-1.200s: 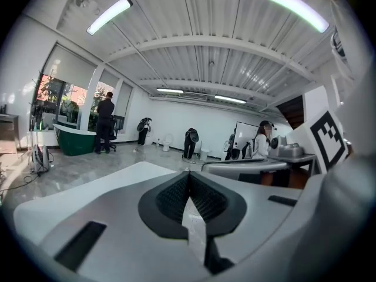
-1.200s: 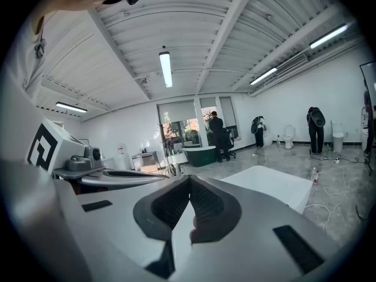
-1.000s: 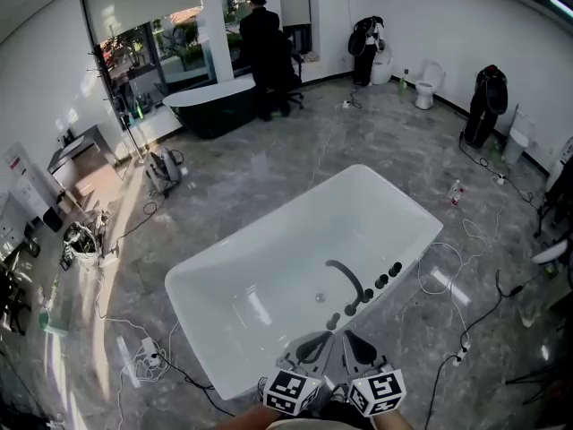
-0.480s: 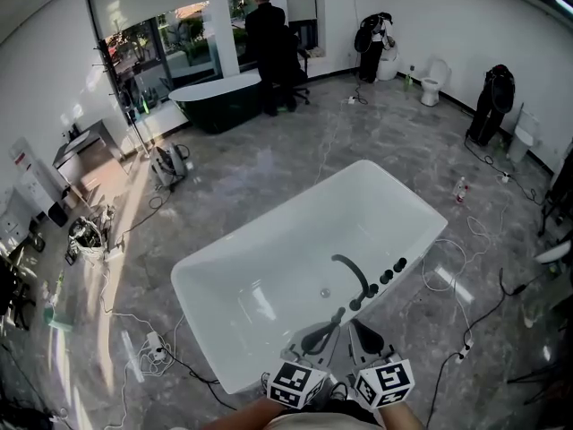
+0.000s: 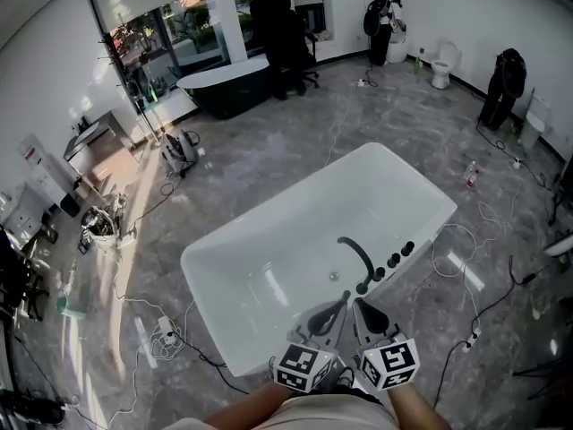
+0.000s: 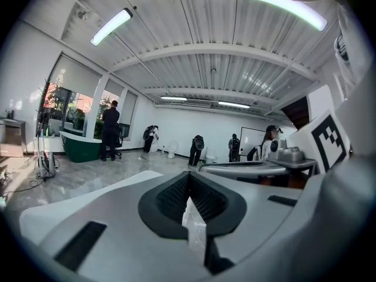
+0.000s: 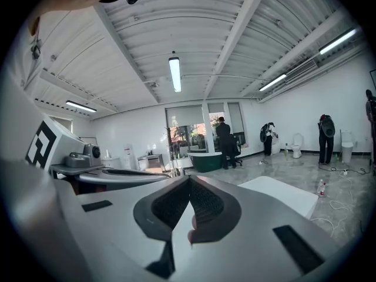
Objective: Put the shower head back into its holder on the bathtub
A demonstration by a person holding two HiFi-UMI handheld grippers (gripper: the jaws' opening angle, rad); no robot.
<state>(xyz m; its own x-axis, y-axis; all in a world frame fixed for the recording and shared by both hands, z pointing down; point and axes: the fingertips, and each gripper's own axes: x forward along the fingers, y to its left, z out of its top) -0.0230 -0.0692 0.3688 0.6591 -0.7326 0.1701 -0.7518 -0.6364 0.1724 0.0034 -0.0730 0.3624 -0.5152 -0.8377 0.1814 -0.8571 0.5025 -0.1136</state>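
The shower head is too small to single out among the dark fittings on the white glossy bathtub rim, at one o'clock of the grippers (seated or loose, I cannot tell), while the grey left gripper and grey right gripper are both clenched on nothing.

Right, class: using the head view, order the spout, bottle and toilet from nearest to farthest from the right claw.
1. Spout, just ahead of the right claw.
2. Bottle, on the floor to the right.
3. Toilet, at the far wall.
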